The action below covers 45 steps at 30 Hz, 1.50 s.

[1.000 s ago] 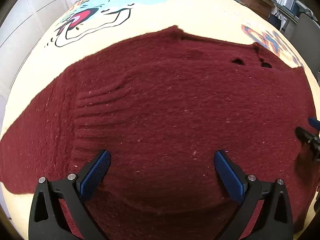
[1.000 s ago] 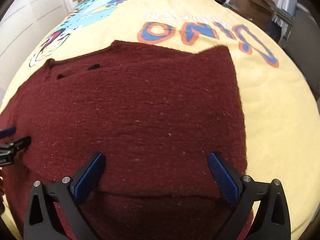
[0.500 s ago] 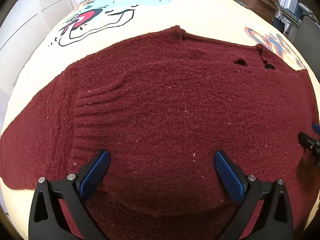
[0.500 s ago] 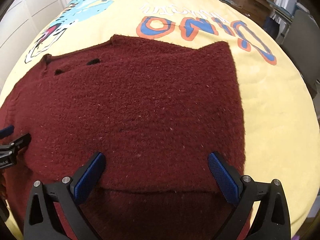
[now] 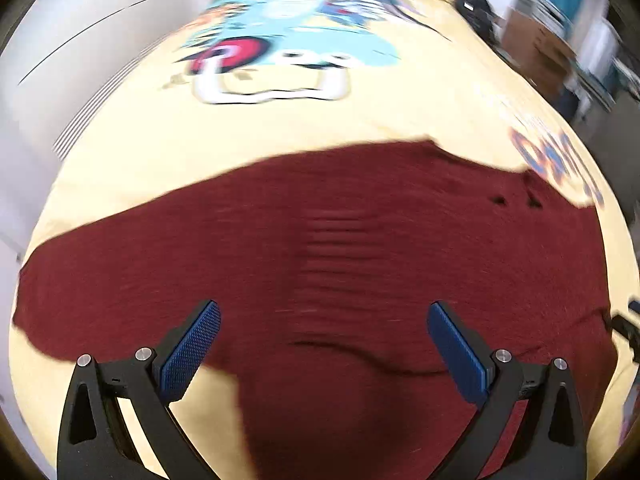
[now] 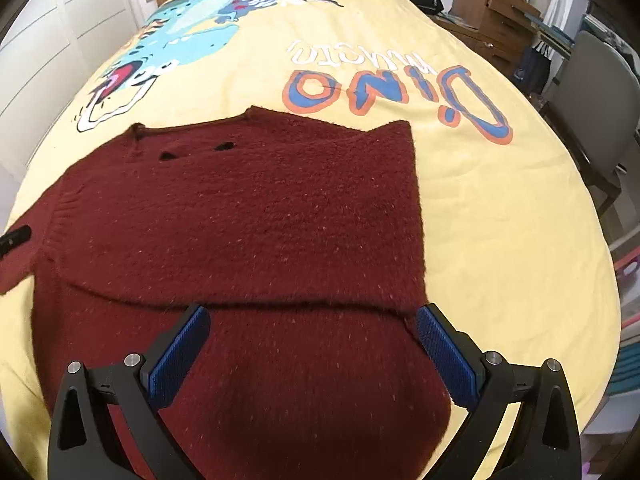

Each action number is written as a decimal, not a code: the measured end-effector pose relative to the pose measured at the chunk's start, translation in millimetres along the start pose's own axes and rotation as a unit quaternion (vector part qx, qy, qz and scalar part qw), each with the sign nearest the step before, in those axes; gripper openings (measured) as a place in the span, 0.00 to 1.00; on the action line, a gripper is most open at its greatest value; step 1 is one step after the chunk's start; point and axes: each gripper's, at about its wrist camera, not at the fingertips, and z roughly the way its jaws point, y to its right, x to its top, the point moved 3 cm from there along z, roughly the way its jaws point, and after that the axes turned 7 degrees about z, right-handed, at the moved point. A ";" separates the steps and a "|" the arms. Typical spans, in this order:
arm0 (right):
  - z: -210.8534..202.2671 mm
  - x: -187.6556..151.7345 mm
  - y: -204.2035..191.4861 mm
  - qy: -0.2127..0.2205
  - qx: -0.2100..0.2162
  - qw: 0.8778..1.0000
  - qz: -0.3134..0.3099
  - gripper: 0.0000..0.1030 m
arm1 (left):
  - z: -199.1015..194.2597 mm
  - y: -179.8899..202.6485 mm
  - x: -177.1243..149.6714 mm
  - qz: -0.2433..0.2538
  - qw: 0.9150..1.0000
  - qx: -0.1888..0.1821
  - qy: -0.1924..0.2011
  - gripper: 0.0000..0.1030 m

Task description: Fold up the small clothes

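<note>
Left wrist view: blurred, and it has swung left since a second ago; the sweater (image 5: 360, 272) sleeve edge and bare bedspread (image 5: 280, 128) now sit under the left gripper (image 5: 324, 344). Probably heading for that sleeve. Left gripper wide open, empty. Right gripper (image 6: 312, 352) wide open, empty, over the folded hem. Sweater flat on bed. Chair (image 6: 592, 92), boxes (image 6: 492, 8) well apart, nothing obstructing
</note>
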 end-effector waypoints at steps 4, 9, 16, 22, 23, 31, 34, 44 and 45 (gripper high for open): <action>-11.7 -4.7 3.6 0.005 -0.001 1.000 0.008 1.00 | -16.2 -59.7 -16.5 -0.060 0.997 0.043 -0.003 0.99; -20.5 -11.2 7.7 0.006 -0.005 1.000 0.015 1.00 | -32.1 -134.9 -41.0 -0.141 0.986 0.091 -0.009 0.99; -16.0 -21.0 17.3 -0.006 -0.010 1.000 0.025 1.00 | -32.4 -240.8 -80.2 -0.315 0.937 0.143 -0.039 0.99; -11.4 -24.7 23.2 -0.019 -0.017 0.999 0.025 1.00 | -12.8 -284.7 -98.5 -0.386 0.910 0.142 -0.063 0.99; -11.0 -24.8 24.5 -0.020 -0.018 0.999 0.026 1.00 | -10.4 -289.2 -99.0 -0.382 0.910 0.147 -0.069 0.99; -11.9 -19.3 28.1 -0.016 -0.029 0.999 0.023 1.00 | 6.9 -301.0 -111.3 -0.403 0.907 0.095 -0.074 0.57; -9.1 -18.6 27.4 -0.018 -0.027 0.999 0.020 1.00 | 0.7 -307.4 -106.8 -0.392 0.915 0.077 -0.056 0.12; -6.5 -13.3 21.2 -0.013 -0.017 1.000 0.015 1.00 | -42.8 -248.8 -62.6 -0.259 0.960 0.098 -0.031 0.11; -7.4 -11.9 20.4 -0.011 -0.015 1.000 0.015 1.00 | -50.2 -235.0 -56.3 -0.244 0.966 0.089 -0.023 0.11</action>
